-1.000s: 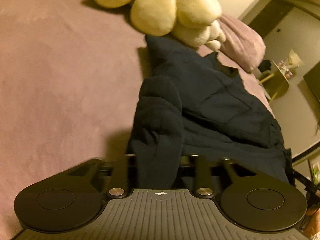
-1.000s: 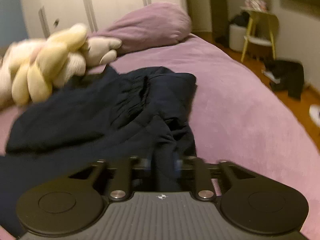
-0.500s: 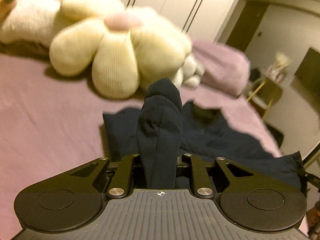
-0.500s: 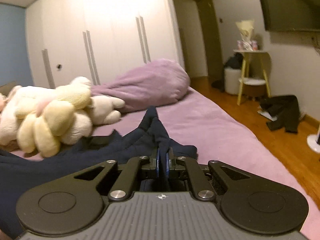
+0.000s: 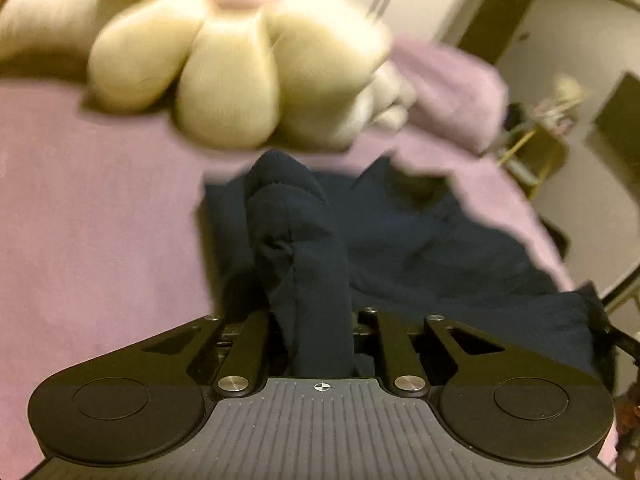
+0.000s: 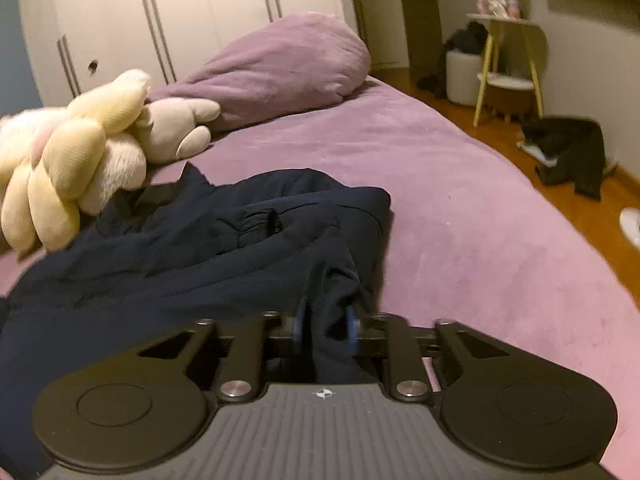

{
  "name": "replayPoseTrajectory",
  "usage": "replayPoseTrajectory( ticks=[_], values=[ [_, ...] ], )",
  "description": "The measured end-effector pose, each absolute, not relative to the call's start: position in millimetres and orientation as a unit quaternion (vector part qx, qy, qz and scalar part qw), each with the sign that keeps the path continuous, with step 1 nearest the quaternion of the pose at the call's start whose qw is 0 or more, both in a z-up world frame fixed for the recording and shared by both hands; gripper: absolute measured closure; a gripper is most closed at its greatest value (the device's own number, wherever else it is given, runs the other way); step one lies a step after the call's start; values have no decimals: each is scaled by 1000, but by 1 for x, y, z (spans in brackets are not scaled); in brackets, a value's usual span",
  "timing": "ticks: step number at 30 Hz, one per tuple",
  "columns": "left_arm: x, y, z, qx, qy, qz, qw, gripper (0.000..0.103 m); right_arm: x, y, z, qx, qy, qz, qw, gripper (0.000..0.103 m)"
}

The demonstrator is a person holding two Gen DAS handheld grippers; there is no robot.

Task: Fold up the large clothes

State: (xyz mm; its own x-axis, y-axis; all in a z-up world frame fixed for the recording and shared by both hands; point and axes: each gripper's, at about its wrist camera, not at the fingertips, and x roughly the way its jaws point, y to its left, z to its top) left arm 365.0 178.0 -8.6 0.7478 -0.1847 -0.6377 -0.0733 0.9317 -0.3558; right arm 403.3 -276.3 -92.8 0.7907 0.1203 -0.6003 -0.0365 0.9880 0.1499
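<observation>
L gripper (image 5: 316, 320): jaws just closed further, now clamped on a bunched fold of the navy garment (image 5: 420, 240); R gripper (image 6: 324, 326): blue pads nearly together, pinching another fold of it; garment lies mid-bed (image 6: 460, 208), touching the plush toy (image 6: 68, 160) toward the pillow end; no legible writing.

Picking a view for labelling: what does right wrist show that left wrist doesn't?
Right wrist only: the white wardrobe doors sharp, a dark garment on the floor, the wooden floor. Left wrist only: the bedspread left of the navy garment. Both: navy garment, cream flower plush, purple pillow, yellow-legged side table, and each its own gripper, left gripper and right gripper, shut on navy cloth.
</observation>
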Motion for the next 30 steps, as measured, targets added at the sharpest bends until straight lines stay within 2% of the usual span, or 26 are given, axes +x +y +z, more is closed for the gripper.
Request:
replayPoseTrajectory(
  ticks=[3, 6, 9, 12, 13, 16, 18, 19, 20, 22, 25, 30],
  values=[
    [376, 173, 44, -154, 292, -37, 943, 88, 389, -268, -58, 45, 266, 54, 961, 96],
    [414, 165, 74, -113, 229, 19, 967, 85, 395, -263, -14, 61, 197, 51, 977, 96],
    [461, 153, 69, -92, 194, 75, 974, 80, 433, -247, 16, 44, 140, -10, 989, 96],
    [502, 137, 32, -62, 195, 120, 972, 74, 482, -234, 20, 60, 115, -52, 990, 95],
    [512, 132, 15, -53, 202, 130, 969, 72, 497, -229, 15, 56, 107, -59, 991, 95],
    [533, 121, -42, -22, 230, 167, 958, 55, 536, -214, -20, 31, 122, -87, 988, 94],
    [537, 121, -74, -6, 232, 185, 955, 40, 556, -207, -53, 9, 148, -103, 984, 94],
    [535, 126, -85, -9, 238, 186, 953, 23, 564, -203, -73, -12, 166, -112, 980, 94],
    [536, 132, -99, -25, 248, 181, 951, 13, 568, -201, -88, -26, 179, -120, 976, 94],
    [540, 147, -114, -66, 266, 181, 944, 13, 575, -204, -116, -29, 199, -130, 971, 93],
    [550, 163, -121, -107, 276, 174, 939, 6, 587, -214, -135, 10, 230, -115, 966, 88],
    [553, 168, -131, -137, 275, 164, 937, 4, 599, -226, -156, 47, 256, -102, 960, 86]
  ],
)
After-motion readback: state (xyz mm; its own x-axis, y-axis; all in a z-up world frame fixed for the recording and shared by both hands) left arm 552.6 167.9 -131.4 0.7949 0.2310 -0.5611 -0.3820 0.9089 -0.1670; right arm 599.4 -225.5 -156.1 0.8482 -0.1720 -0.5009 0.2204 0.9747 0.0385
